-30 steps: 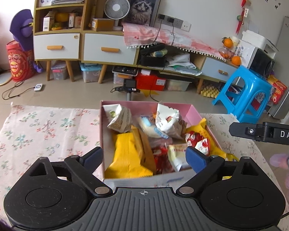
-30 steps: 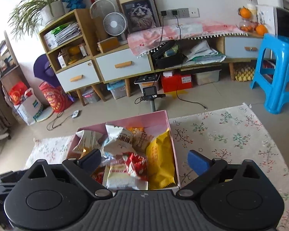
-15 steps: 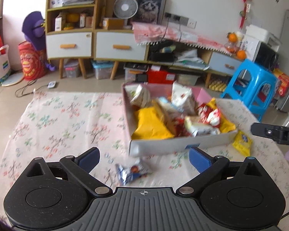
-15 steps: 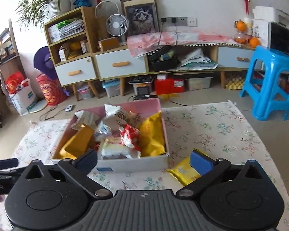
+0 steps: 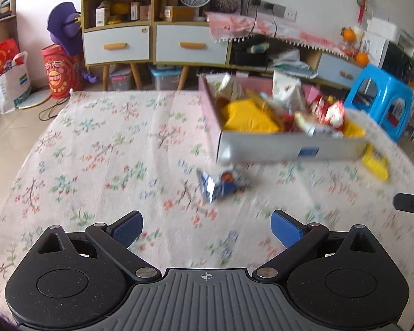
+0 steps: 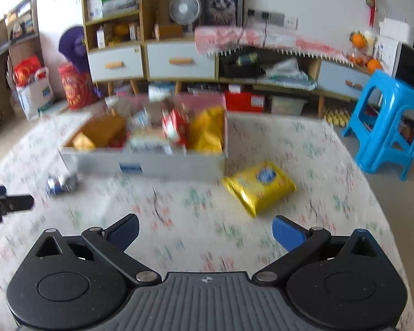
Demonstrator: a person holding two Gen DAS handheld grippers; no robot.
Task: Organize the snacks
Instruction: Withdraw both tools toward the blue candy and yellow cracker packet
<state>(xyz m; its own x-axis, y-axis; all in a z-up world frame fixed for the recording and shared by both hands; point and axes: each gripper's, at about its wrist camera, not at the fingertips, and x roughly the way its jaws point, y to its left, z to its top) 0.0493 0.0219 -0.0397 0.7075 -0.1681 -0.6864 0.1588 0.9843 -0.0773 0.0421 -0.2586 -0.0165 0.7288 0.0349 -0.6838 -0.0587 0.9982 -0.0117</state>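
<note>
A pink-lined box (image 5: 289, 147) full of several snack packets stands on the floral tablecloth; it also shows in the right wrist view (image 6: 151, 162). A small blue packet (image 5: 220, 183) lies in front of the box's left corner, also in the right wrist view (image 6: 61, 183). A yellow packet (image 6: 258, 184) lies by the box's right corner, seen at the edge in the left wrist view (image 5: 376, 160). My left gripper (image 5: 205, 230) is open and empty, short of the blue packet. My right gripper (image 6: 205, 230) is open and empty, short of the yellow packet.
The floral tablecloth (image 5: 96, 151) covers the table. A blue plastic stool (image 6: 392, 121) stands off the table's right side. Cabinets and shelves (image 5: 151, 35) line the far wall. The other gripper's tip (image 6: 8, 202) shows at the left edge.
Both grippers have pulled back from over the box toward the table's near side. The blue and yellow packets on the cloth have come into view. Both stay open.
</note>
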